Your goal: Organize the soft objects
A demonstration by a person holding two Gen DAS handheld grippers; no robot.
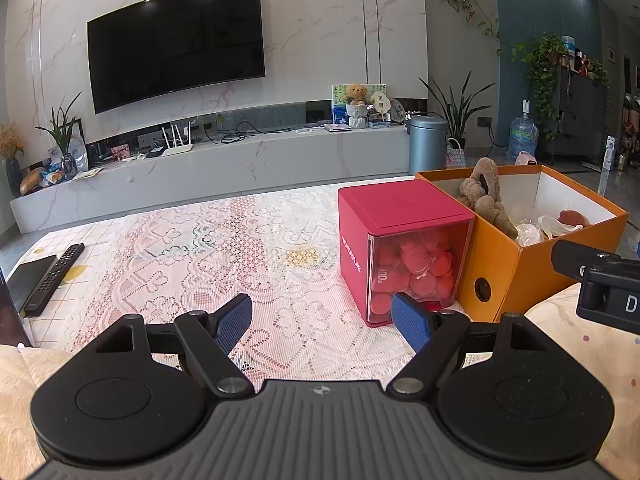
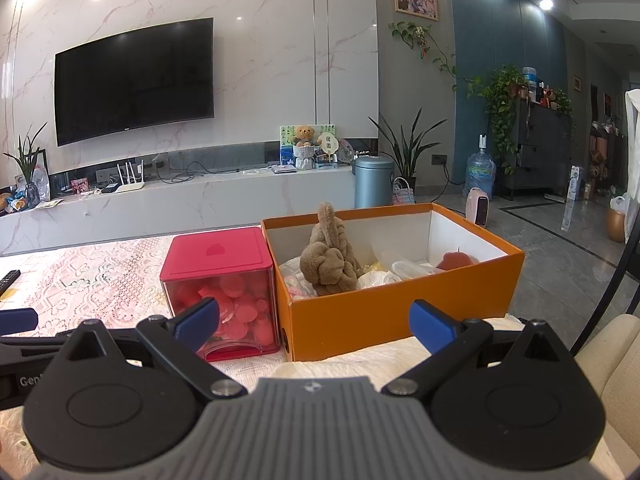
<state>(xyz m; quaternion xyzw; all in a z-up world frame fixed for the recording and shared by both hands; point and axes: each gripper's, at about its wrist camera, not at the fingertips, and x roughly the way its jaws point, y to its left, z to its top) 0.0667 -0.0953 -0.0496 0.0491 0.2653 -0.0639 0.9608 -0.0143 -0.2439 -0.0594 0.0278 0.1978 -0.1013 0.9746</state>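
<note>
A: While both grippers, left gripper [image 1: 322,322] and right gripper [image 2: 316,324], hover with fingers spread and empty, where's the brown plush [image 2: 330,260]?
B: In the orange box [image 2: 400,308], right of the red container [image 2: 218,256]; descend from above, pinch its knotted middle gently

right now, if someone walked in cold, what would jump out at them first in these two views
The orange box on the lace tablecloth catches the eye first, with a brown plush toy sticking up out of its near left corner among pale soft things. Right beside it on its left stands a red cube container with a clear front, full of pink round pieces. Behind, a big dark TV fills the marble wall, and both the left gripper and right gripper are open and empty.
</note>
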